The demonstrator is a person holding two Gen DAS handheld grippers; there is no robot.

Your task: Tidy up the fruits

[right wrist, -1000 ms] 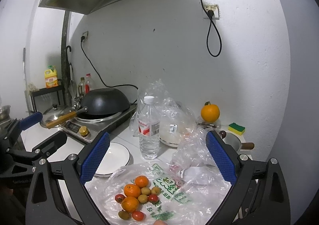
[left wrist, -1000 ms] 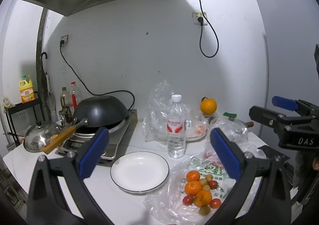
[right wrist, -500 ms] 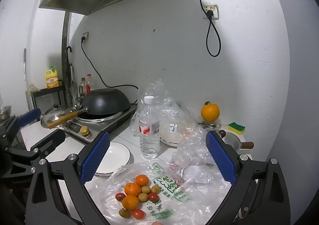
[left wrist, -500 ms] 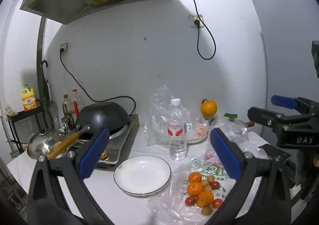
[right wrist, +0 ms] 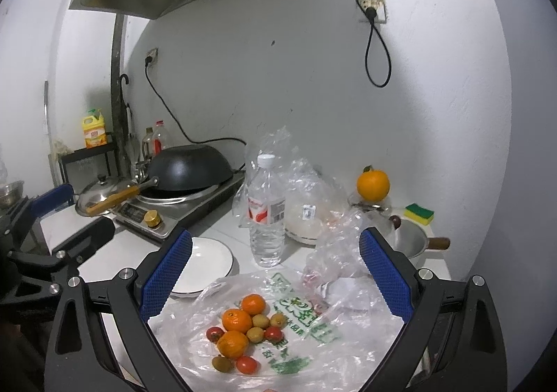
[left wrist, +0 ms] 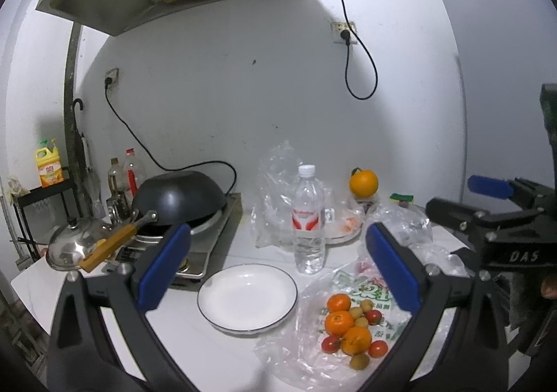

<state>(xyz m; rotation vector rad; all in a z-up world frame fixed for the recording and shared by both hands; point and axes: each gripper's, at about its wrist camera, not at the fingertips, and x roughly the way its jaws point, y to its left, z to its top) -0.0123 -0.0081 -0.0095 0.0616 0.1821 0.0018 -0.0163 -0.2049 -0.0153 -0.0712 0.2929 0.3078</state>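
Both wrist cameras sit above the near edge of the table [left wrist: 195,350], looking forward and slightly down between their own blue-padded tongs toward the back wall. The left view stands further left, centred on the white plate [left wrist: 248,298]; the right view is nearer the pile of fruit [right wrist: 243,331]. Both share the water bottle [left wrist: 308,220], wok [right wrist: 189,169], plate and fruit, and each catches the other's tongs at its edge.
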